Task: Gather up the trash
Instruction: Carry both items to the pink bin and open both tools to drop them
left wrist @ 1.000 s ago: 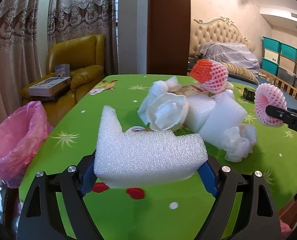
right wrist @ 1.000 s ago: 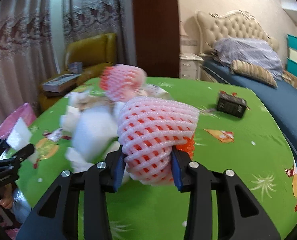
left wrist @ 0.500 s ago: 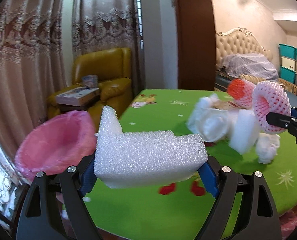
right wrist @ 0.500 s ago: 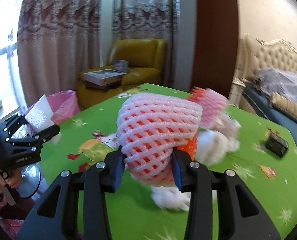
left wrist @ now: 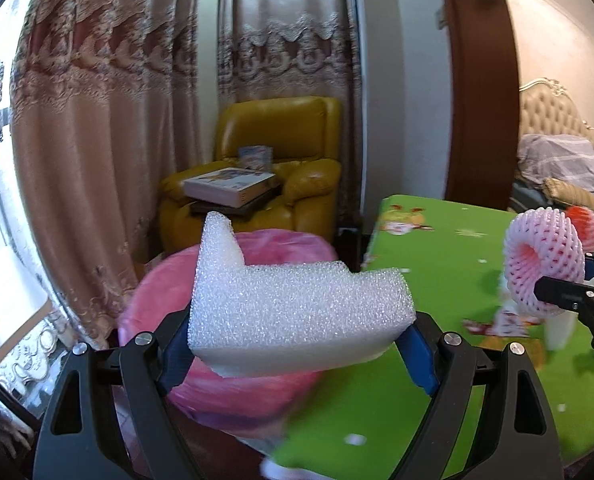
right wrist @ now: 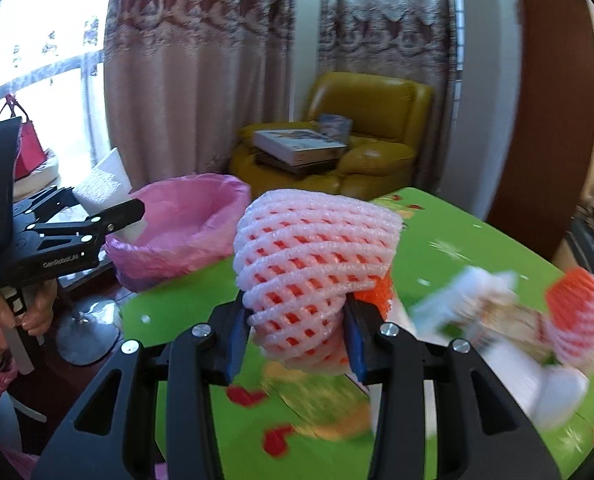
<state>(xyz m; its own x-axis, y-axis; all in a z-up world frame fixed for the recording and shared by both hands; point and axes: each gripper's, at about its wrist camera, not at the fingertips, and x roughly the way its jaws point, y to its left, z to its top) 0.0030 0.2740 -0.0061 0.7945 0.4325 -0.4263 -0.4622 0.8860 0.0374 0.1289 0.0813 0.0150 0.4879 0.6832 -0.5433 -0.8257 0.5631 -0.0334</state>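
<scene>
We swing both loads off the table toward the pink-lined trash bin (left wrist: 233, 392). The left gripper (left wrist: 297, 344) clamps the white foam block (left wrist: 297, 308), now right above the bin; a second ago it faced the trash pile (right wrist: 509, 320). The right gripper (right wrist: 297, 344) pinches the pink foam fruit net (right wrist: 313, 264), trailing over the green table (right wrist: 457, 256). Drop comes next, we judge.

Yellow leather armchair (left wrist: 281, 168) at 12 w/ boxed books (left wrist: 231, 186) on seat; beige lace-trim curtains (left wrist: 109, 128) behind; bright window (right wrist: 37, 52) at 10; tufted headboard (left wrist: 553, 108) at 3.
</scene>
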